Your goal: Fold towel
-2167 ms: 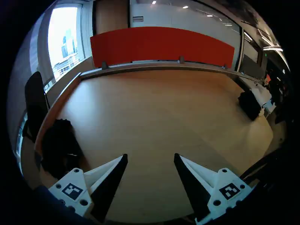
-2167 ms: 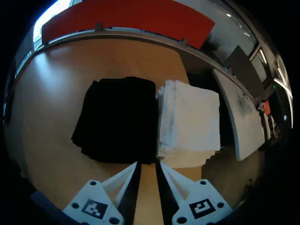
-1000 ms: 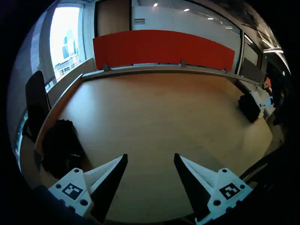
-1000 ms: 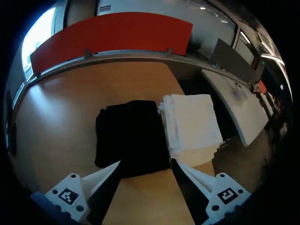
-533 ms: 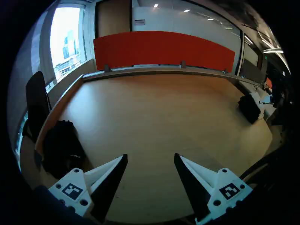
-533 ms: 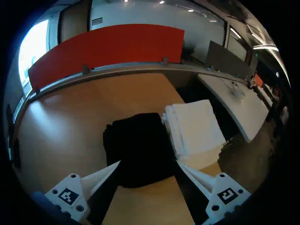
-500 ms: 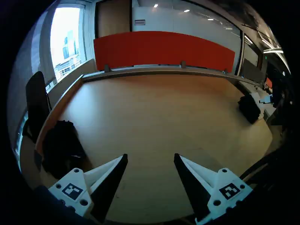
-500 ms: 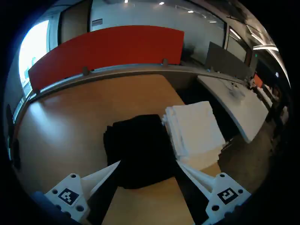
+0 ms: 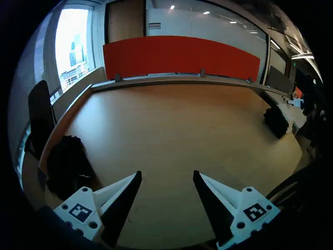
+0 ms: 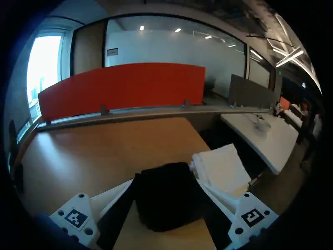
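A stack of black folded towels (image 10: pixel 166 204) lies on the wooden table (image 10: pixel 83 158), with a stack of white folded towels (image 10: pixel 220 168) right beside it. My right gripper (image 10: pixel 166 185) is open, low over the table, and the black stack sits between its spread fingers; I cannot tell whether they touch it. In the left gripper view both stacks are small at the far right: the black stack (image 9: pixel 277 121) and the white one (image 9: pixel 294 112). My left gripper (image 9: pixel 166 175) is open over bare table (image 9: pixel 175 125) with nothing between its fingers.
A red divider panel (image 9: pixel 179 54) runs along the table's far edge. A black chair (image 9: pixel 39 112) and a dark bag (image 9: pixel 66 164) stand off the left edge. A white desk (image 10: pixel 266 137) stands beyond a gap to the right of the towels.
The right gripper's view has tipped upward and drawn closer to the black stack, which now sits lower, between the fingers. The left gripper has barely moved.
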Demonstrator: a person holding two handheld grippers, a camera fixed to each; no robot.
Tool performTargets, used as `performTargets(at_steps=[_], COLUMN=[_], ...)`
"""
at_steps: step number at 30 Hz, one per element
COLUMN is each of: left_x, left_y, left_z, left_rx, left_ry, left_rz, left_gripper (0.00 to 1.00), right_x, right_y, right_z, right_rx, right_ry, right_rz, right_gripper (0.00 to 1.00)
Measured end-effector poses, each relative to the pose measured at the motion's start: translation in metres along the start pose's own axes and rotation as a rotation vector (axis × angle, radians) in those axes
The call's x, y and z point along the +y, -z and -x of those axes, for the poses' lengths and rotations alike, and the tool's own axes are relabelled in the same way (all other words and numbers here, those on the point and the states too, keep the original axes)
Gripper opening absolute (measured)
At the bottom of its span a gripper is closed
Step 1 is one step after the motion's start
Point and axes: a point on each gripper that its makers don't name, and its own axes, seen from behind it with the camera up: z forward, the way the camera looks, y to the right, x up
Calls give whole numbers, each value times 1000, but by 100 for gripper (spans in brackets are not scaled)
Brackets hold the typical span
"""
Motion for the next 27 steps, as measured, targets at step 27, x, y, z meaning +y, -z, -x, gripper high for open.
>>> performTargets(at_steps=[27], left_x=[-1], left_y=[-3], left_z=[-13], left_rx=[25], left_ry=[-9], left_rz=[13], left_gripper=[92], right_x=[-75], right_y=[31], right_z=[-105], right_rx=[357], right_ry=[-13], right_rz=[-102], right_gripper=[95])
